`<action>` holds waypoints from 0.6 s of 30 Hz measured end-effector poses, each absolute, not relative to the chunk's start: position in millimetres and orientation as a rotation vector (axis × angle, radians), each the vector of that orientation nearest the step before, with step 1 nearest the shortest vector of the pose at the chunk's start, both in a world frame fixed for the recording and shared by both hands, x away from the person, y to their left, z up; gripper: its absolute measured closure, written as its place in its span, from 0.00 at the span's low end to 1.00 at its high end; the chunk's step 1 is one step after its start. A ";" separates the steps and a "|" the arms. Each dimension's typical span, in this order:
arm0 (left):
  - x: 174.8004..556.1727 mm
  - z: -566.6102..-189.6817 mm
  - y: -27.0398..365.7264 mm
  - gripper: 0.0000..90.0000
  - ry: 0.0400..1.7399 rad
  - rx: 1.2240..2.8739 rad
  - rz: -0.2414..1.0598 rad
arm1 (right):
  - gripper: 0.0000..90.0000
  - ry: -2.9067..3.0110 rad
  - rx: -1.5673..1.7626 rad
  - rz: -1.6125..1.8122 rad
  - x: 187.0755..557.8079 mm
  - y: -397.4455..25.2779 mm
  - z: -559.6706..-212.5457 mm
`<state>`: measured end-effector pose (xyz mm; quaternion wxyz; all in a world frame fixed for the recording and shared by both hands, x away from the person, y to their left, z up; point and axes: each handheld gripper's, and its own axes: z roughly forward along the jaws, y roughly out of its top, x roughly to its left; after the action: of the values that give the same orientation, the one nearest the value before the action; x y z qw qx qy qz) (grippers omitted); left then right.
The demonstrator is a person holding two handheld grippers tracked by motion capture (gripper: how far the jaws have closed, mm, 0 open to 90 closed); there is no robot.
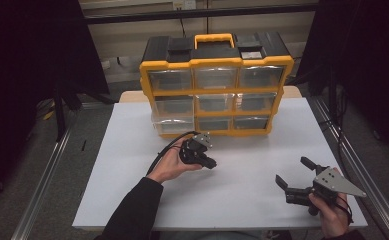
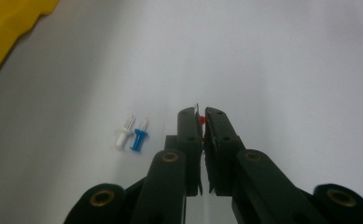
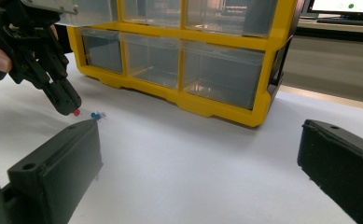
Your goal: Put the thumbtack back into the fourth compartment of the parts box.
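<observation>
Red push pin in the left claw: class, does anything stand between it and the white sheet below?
Nothing visible does. The left claw pinches the red push pin above bare white sheet; the white pin and blue pin lie aside.

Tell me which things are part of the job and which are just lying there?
Part of the job: left gripper, shut on the red pin; white pin; blue pin; yellow drawer box.

Just there: right gripper, open; white table.
</observation>
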<state>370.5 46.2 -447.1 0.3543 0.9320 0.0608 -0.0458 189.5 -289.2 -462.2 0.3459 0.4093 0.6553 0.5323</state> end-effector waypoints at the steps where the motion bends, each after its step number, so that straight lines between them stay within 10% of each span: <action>1: 370.1 -445.8 46.5 0.95 0.156 2.406 -0.118 | 0.00 1.703 1.062 1.380 189.2 -289.4 -462.1; 18: 356.5 -417.3 55.5 0.95 0.151 2.265 -0.114 | 0.00 1.693 1.059 1.381 188.7 -289.8 -462.0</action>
<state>356.5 55.5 -417.3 0.4209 0.9039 0.0604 -0.0456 188.7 -289.8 -462.0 0.3492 0.4088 0.6535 0.5328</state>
